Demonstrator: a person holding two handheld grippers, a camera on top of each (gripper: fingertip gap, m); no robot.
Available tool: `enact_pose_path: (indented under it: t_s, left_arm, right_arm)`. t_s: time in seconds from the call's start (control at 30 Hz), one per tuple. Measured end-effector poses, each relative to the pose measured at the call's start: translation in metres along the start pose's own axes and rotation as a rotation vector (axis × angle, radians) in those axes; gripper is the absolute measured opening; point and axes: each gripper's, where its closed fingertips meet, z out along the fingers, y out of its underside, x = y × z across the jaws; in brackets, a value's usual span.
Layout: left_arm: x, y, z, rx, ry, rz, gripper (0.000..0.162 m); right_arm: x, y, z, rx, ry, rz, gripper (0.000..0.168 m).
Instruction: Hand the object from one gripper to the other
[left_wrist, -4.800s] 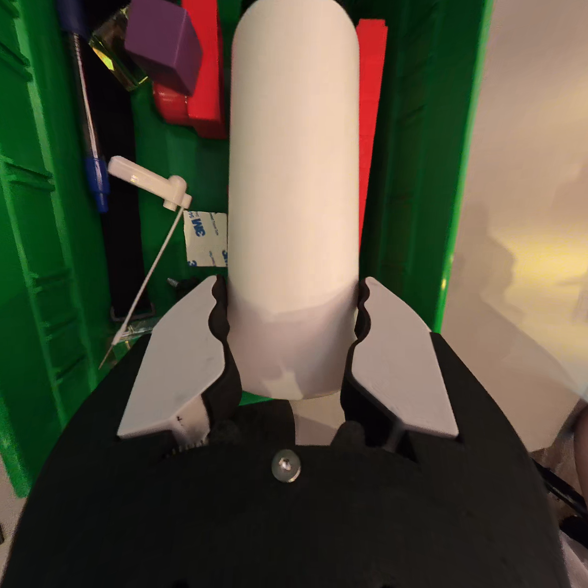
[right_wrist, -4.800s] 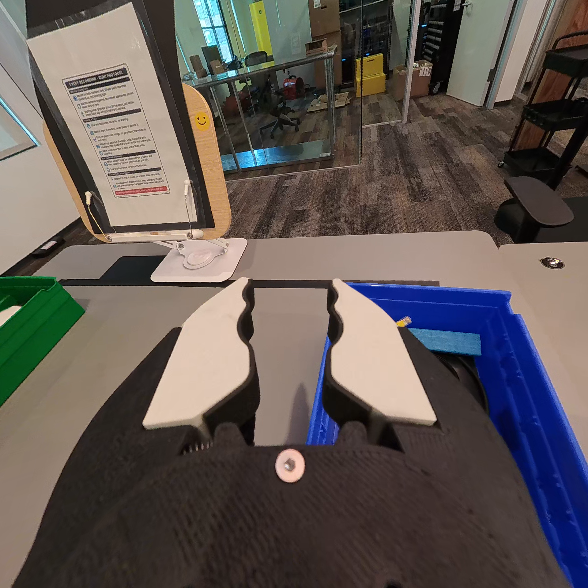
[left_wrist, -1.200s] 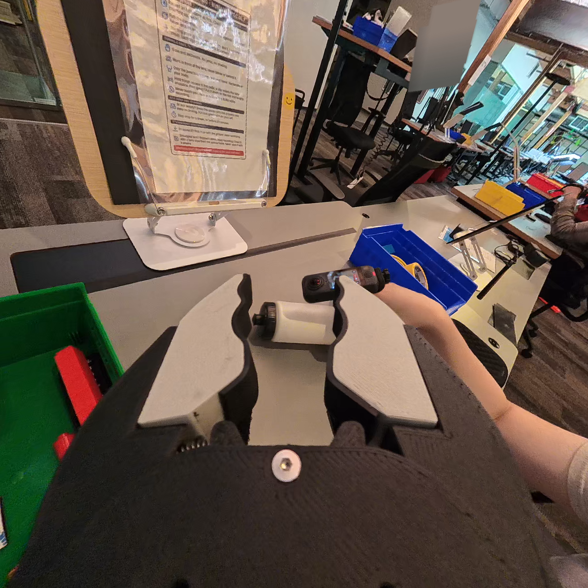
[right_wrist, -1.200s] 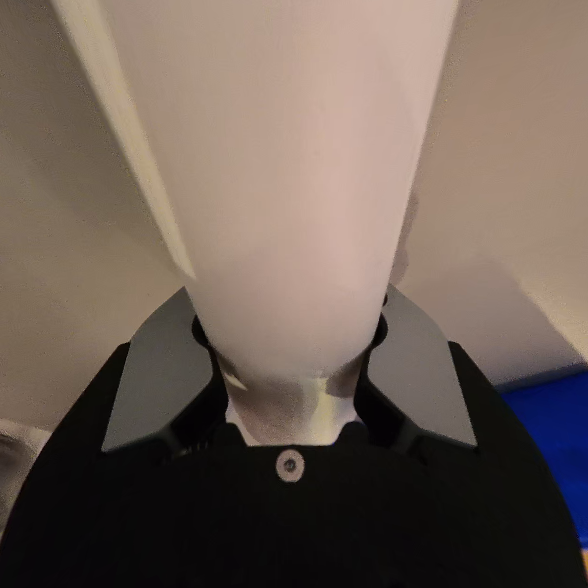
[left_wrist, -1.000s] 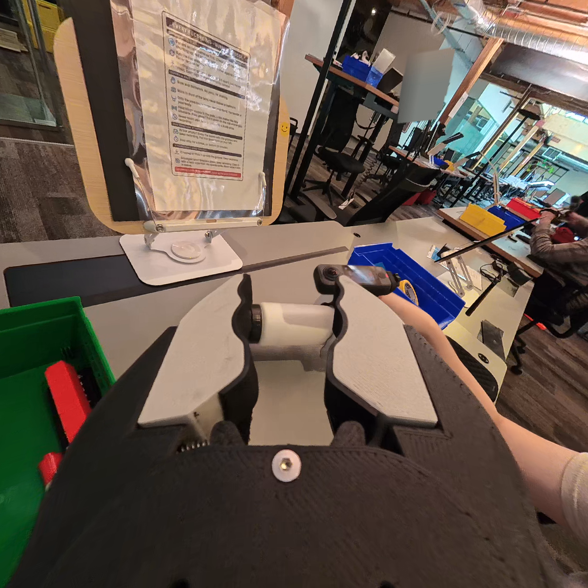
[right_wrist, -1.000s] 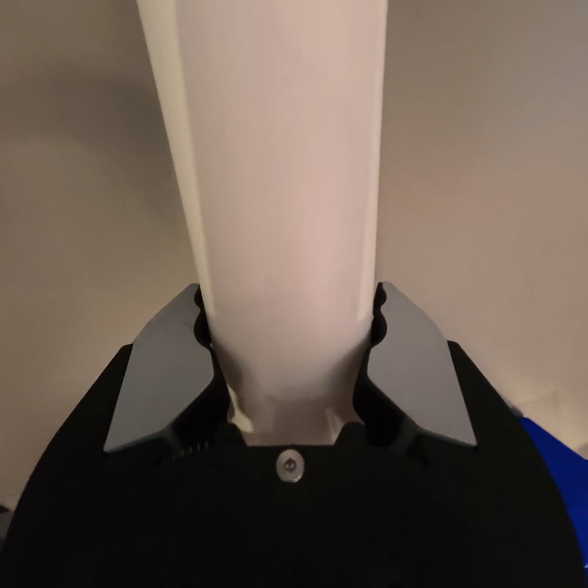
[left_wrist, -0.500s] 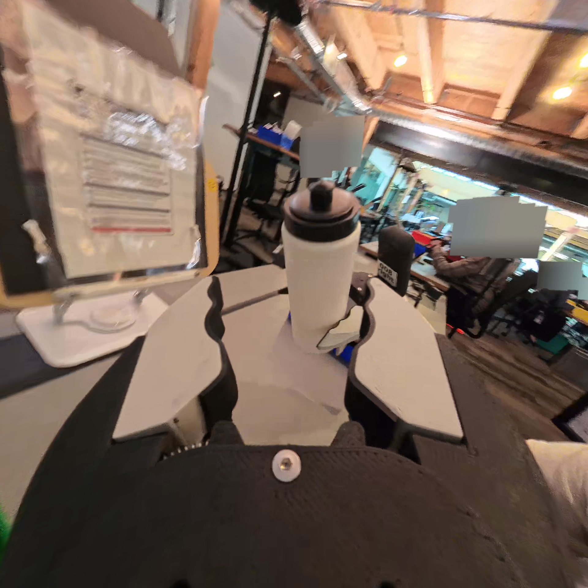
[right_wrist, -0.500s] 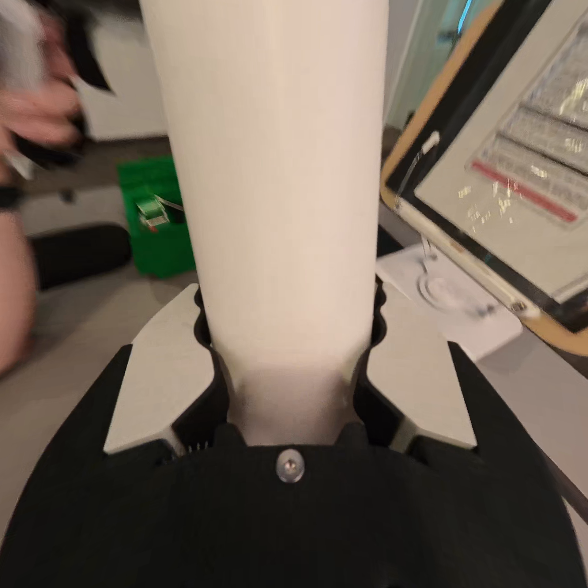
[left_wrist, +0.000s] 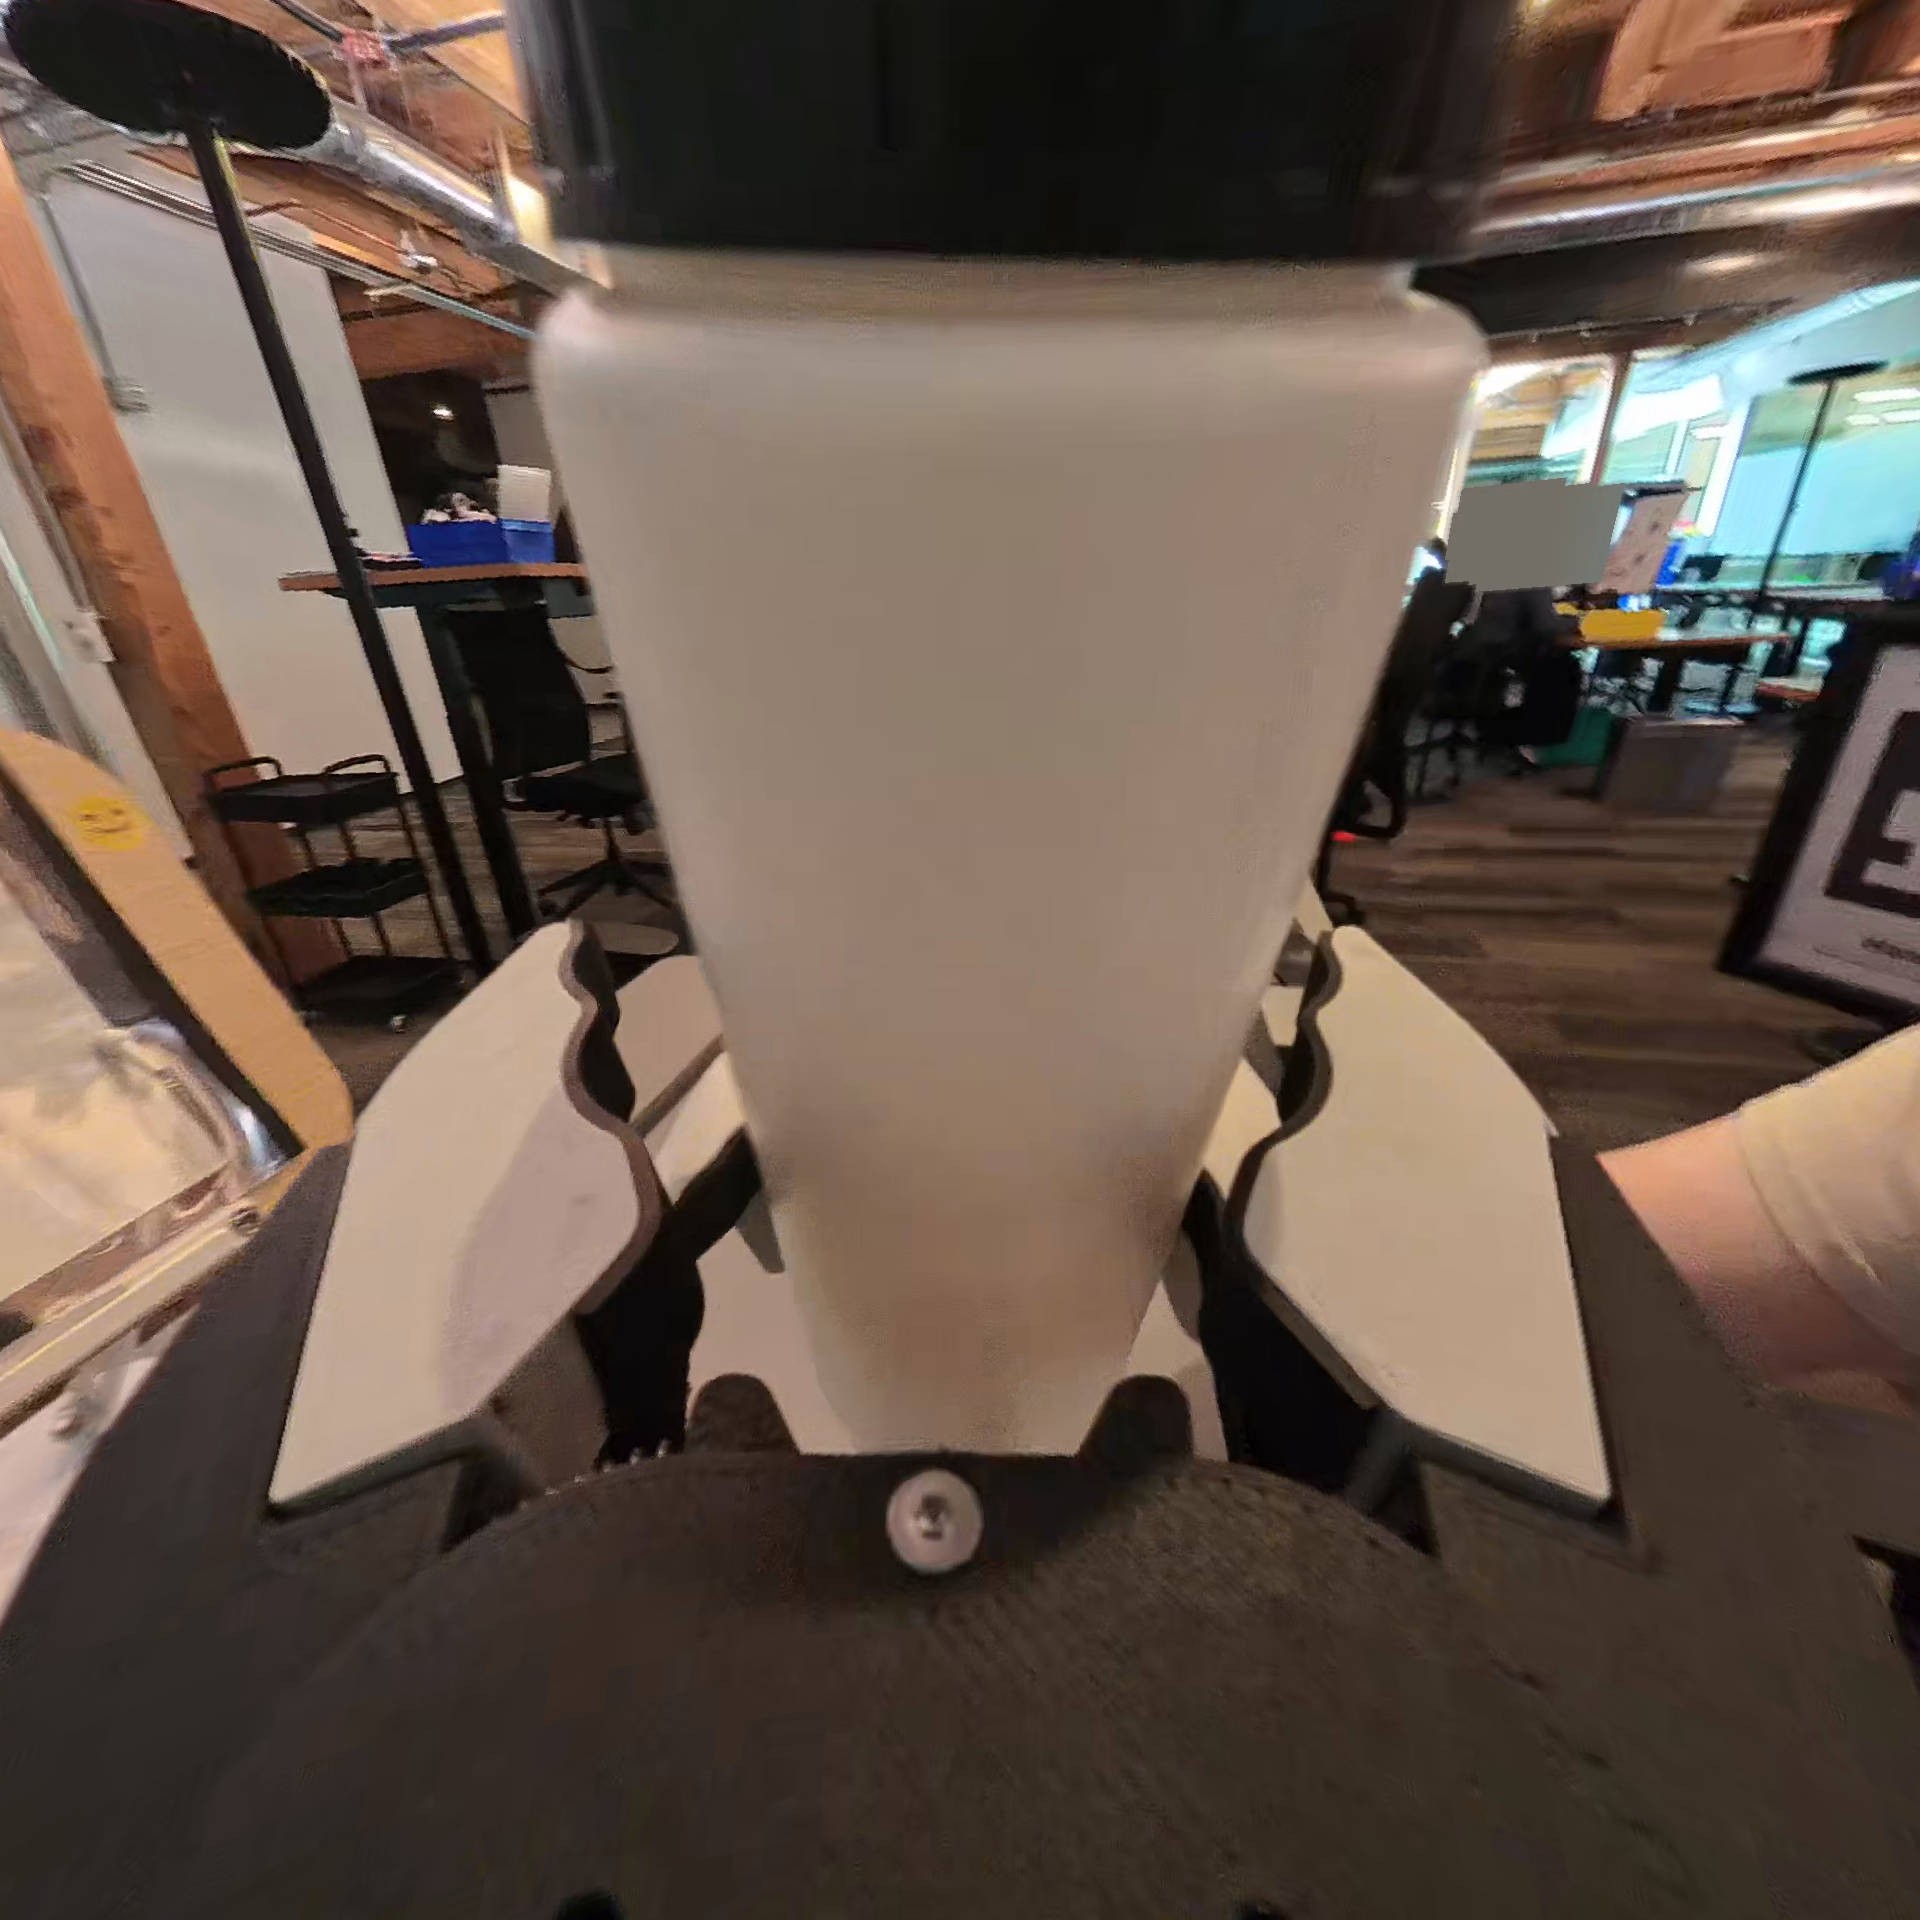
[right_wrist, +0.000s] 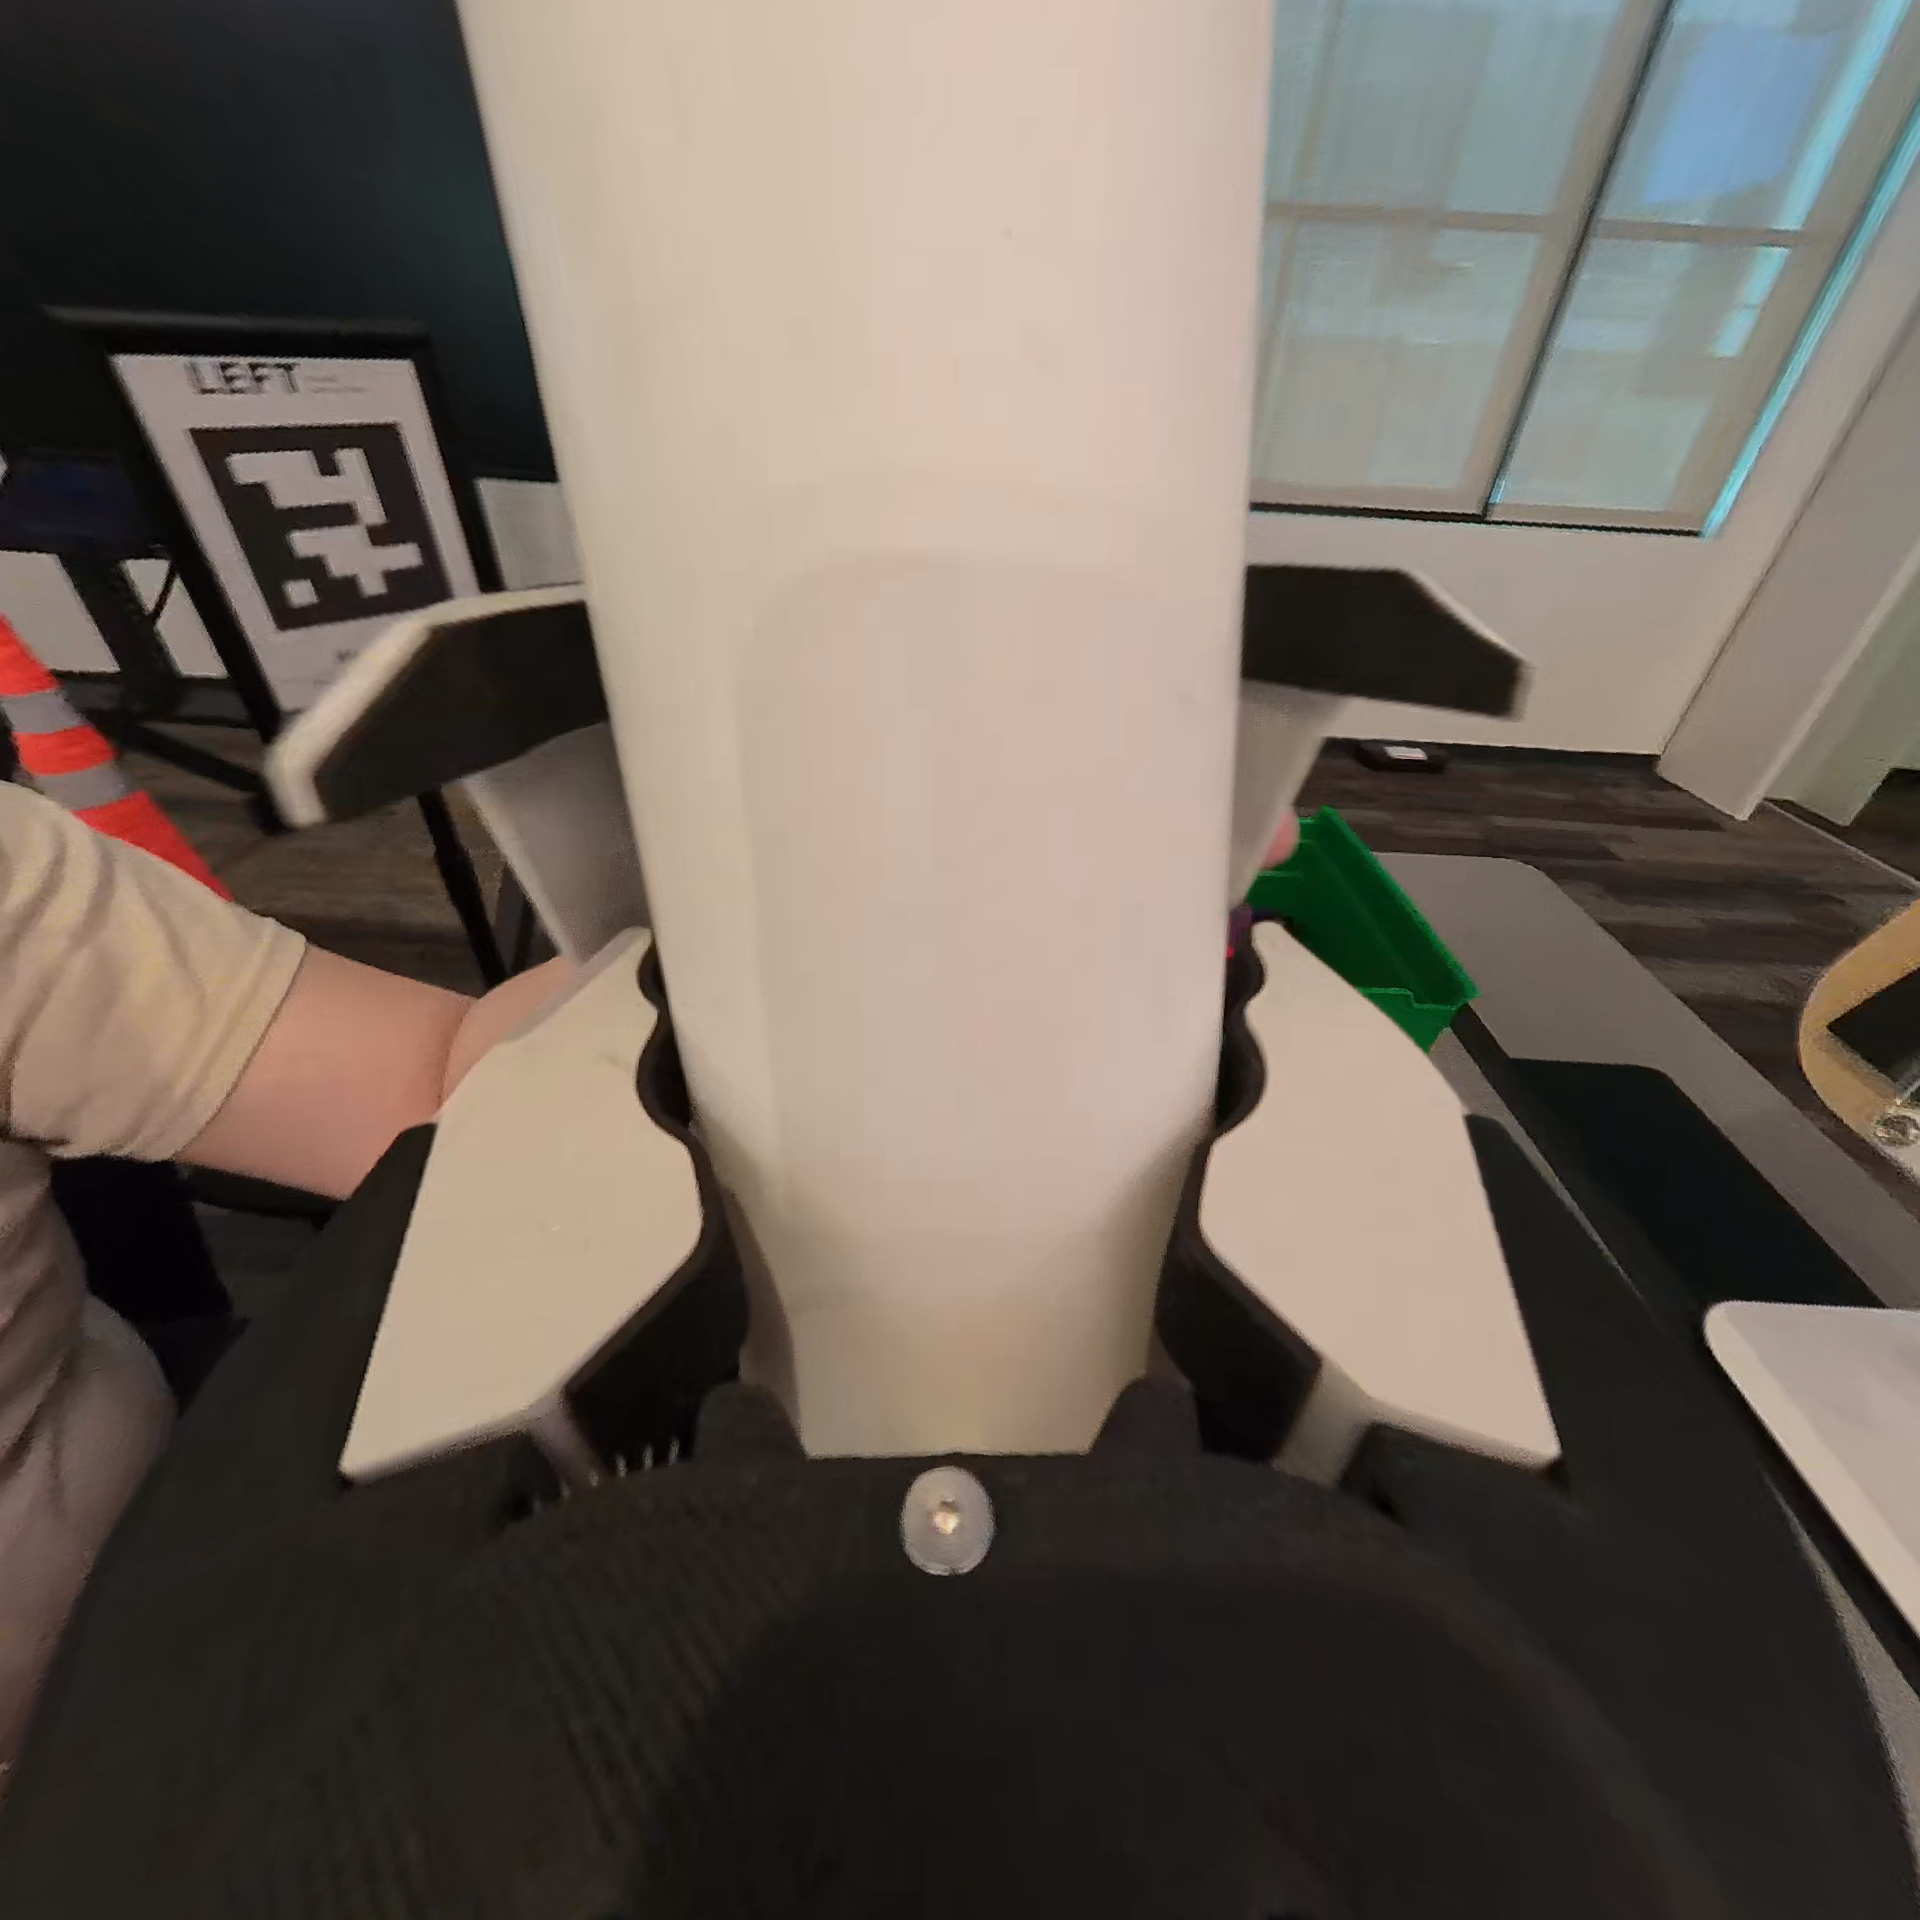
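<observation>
A white bottle (left_wrist: 987, 727) with a black cap (left_wrist: 997, 114) stands upright between the two grippers. My right gripper (right_wrist: 948, 940) is shut on its lower body, with both pads against its sides. My left gripper (left_wrist: 956, 945) is open around the same bottle, with a gap showing on each side. In the right wrist view the left gripper's fingers (right_wrist: 436, 707) flank the bottle higher up. In the left wrist view the right gripper's fingers (left_wrist: 696, 1122) show just behind mine, against the bottle. The bottle is held in the air above the table.
A green bin (right_wrist: 1361, 925) sits on the grey table (right_wrist: 1621, 987) behind the bottle. A framed marker sign (right_wrist: 312, 499) and an orange cone (right_wrist: 52, 727) stand on the floor. A person's arm (right_wrist: 343, 1070) is at the left. A sign stand (left_wrist: 156, 987) is at the left. Tip to tip, the grippers are about 6 centimetres apart.
The right gripper lifted the bottle off the table and turned it upright. The left gripper, open, closed the distance and now has the bottle between its fingers.
</observation>
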Motion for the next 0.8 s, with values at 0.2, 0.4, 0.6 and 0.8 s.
enact_pose_path:
  t_s: [0.2,0.4,0.6,0.8]
  left_arm:
    - [-0.002,0.004,0.004,-0.066,-0.080,0.191,0.103]
    - [-0.057,-0.004,-0.030,-0.179,-0.522,0.511,0.100]
    - [-0.077,-0.011,-0.041,-0.232,-0.793,0.838,0.100]
    - [-0.072,0.000,-0.027,-0.299,-0.803,0.985,0.100]
  right_arm:
    - [0.015,0.009,-0.012,-0.063,0.132,-0.124,0.100]
    - [0.047,-0.013,-0.066,-0.085,0.435,-0.243,0.100]
    - [0.007,-0.066,-0.062,0.003,0.613,-0.411,0.100]
    - [-0.015,-0.083,-0.049,0.081,0.691,-0.473,0.100]
